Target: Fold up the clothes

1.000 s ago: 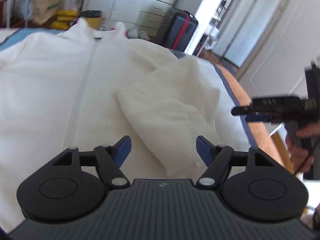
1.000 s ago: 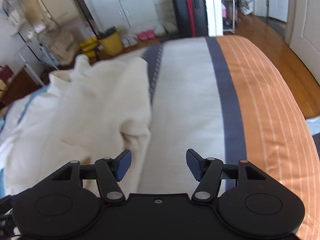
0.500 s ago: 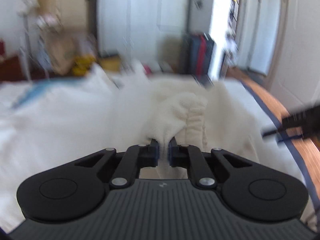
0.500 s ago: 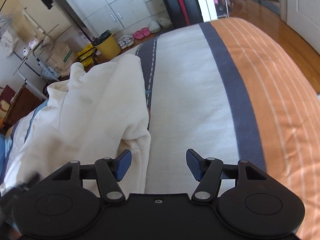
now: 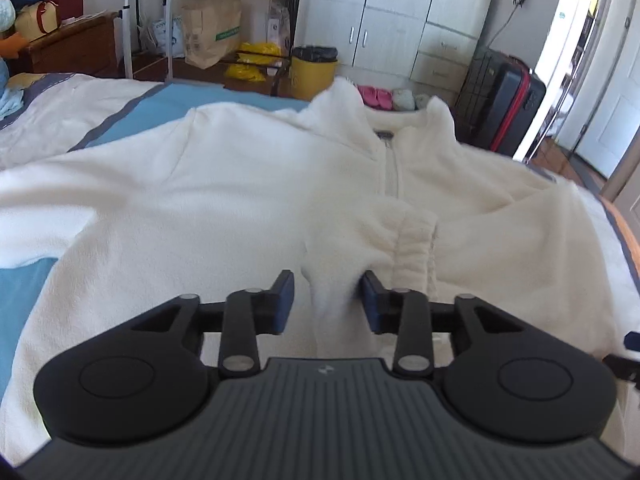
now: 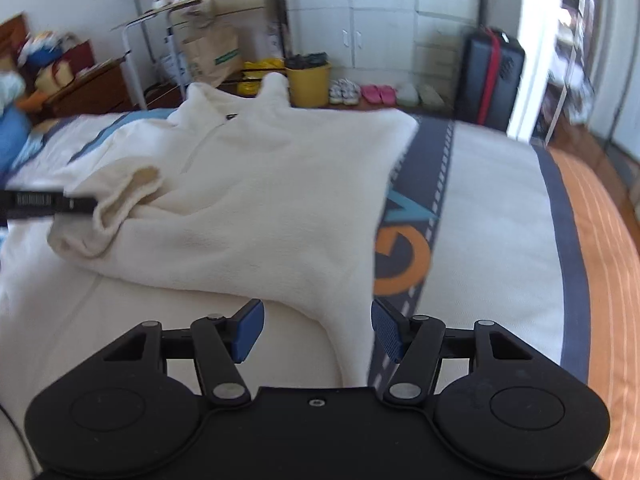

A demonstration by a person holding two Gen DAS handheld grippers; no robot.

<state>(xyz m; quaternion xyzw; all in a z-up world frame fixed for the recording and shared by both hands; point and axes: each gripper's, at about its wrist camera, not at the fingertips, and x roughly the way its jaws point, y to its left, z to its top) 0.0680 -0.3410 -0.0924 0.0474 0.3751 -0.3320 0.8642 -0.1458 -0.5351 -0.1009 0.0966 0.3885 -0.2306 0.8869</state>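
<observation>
Left gripper [image 5: 328, 300] sits low over the cream fleece jacket [image 5: 240, 200], jaws spread apart, and the ribbed sleeve cuff [image 5: 414, 240] lies just ahead between the blue pads [image 5: 285, 300], bunched up but not pinched. The jacket is spread across the bed [image 6: 500, 220], zip [image 5: 390, 172] running up toward the collar at twelve o'clock. Over in the right wrist view, the right gripper [image 6: 318, 330] is open too, jaws wide, hovering by the jacket's lower edge, which trails down between the pads. The sleeve is folded in across the body, cuff at nine o'clock, the other tool's black finger right beside it. Beyond the bed, a yellow bin [image 6: 310, 80] at twelve and a dark suitcase [image 6: 490, 80] at one o'clock.
</observation>
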